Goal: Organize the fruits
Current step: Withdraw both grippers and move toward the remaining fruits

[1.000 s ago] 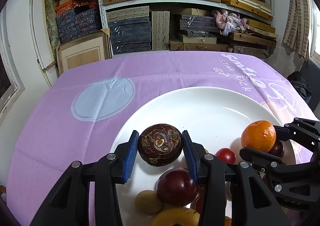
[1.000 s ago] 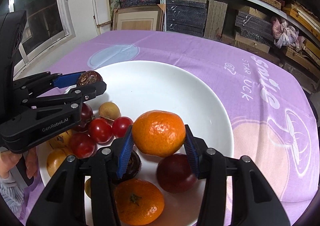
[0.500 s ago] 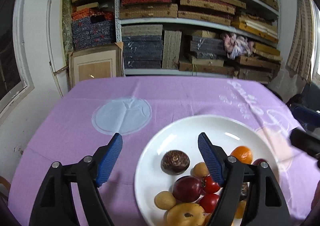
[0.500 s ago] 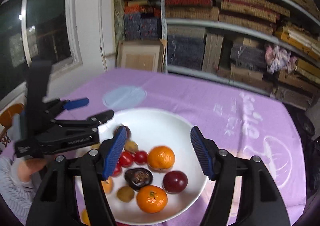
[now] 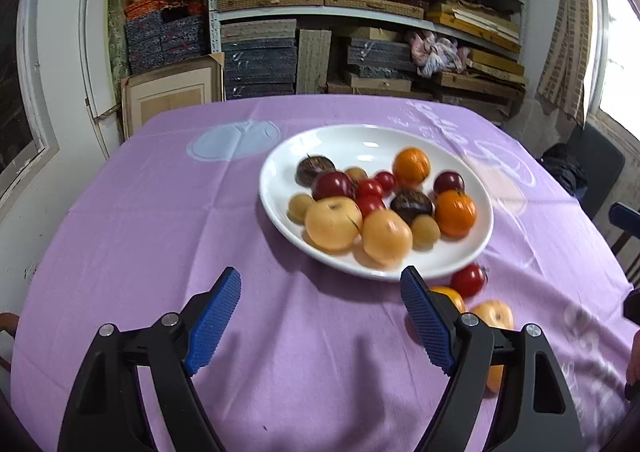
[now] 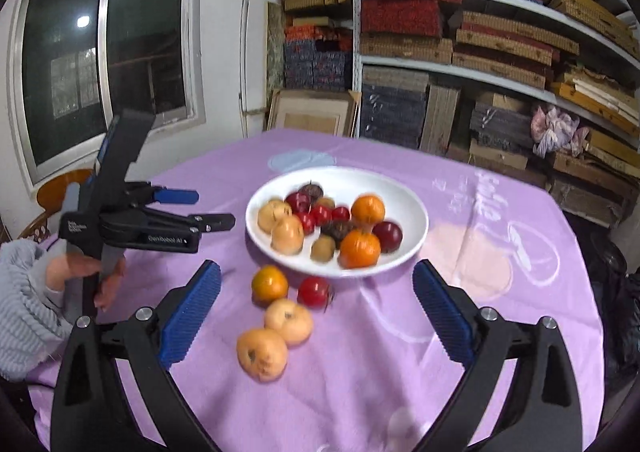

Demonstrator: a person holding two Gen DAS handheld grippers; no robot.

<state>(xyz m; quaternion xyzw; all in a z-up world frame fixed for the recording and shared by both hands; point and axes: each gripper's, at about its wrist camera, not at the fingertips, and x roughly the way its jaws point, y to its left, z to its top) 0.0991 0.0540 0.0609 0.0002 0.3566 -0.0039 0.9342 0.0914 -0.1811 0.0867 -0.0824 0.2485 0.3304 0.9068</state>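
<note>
Jaws of my left gripper [image 5: 320, 316] and right gripper [image 6: 316, 312] have just been opening, nothing between them. Mangosteen [image 5: 315, 169] and orange [image 5: 411, 166], released, sit on plate [image 5: 460, 252]. Both grippers pulled back. Four fruits [image 6: 288, 320] left on cloth [image 5: 160, 232], next to fetch.

A storeroom: shelves [image 6: 500, 64] stacked with boxes behind a cloth-covered table [image 6: 360, 352].

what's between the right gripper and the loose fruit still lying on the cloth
Nothing visible. The right gripper is open and empty, its fingers having just spread, and the four loose fruits sit on bare purple cloth ahead of it: two pale yellow fruits, an orange one and a red tomato. The white plate lies just beyond them.
</note>
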